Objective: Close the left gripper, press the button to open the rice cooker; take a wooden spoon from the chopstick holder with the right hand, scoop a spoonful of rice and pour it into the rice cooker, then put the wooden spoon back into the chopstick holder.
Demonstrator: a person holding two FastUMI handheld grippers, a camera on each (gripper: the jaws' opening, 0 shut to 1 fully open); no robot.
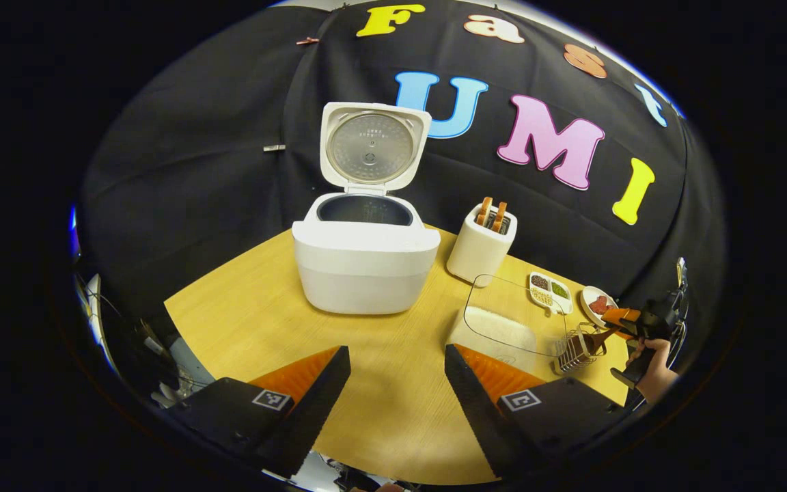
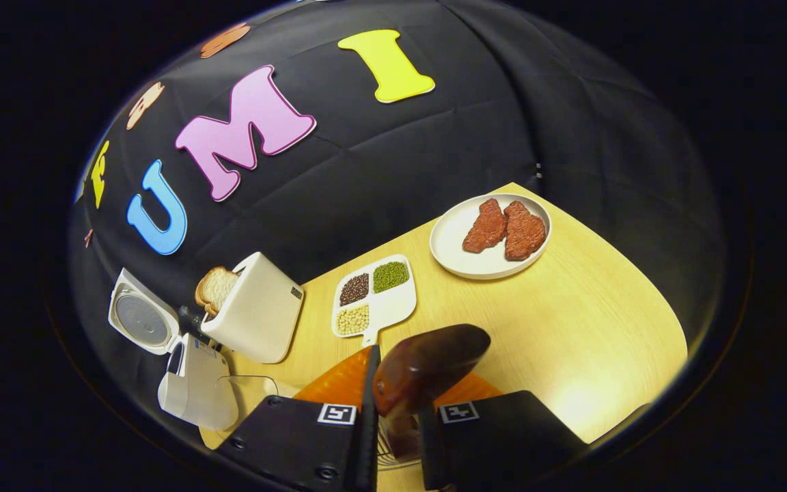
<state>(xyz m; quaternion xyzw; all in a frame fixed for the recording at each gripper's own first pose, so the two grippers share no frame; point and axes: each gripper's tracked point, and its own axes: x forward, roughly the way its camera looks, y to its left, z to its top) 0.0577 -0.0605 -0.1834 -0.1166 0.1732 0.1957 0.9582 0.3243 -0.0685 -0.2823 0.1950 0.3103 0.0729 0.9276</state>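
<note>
Left gripper view is looking over the wooden tabletop, with the white rice cooker sitting near the centre, its lid standing open at 12 o'clock above the dark inner pot. A white toaster holding bread is standing just beside the cooker at 2 o'clock. A clear container of rice is lying toward 4 o'clock, with a divided dish of beans and a plate past it. The wire chopstick holder is sitting at 4 o'clock, near the rice container. The left gripper is hovering over bare tabletop with its fingers spread wide apart, gripping nothing.

In the right gripper view, the right gripper is pinching the wooden spoon between both fingers, the spoon's bowl rising at 12 o'clock from them, over the holder's wires. The rice cooker there is lying far off at 8 o'clock.
</note>
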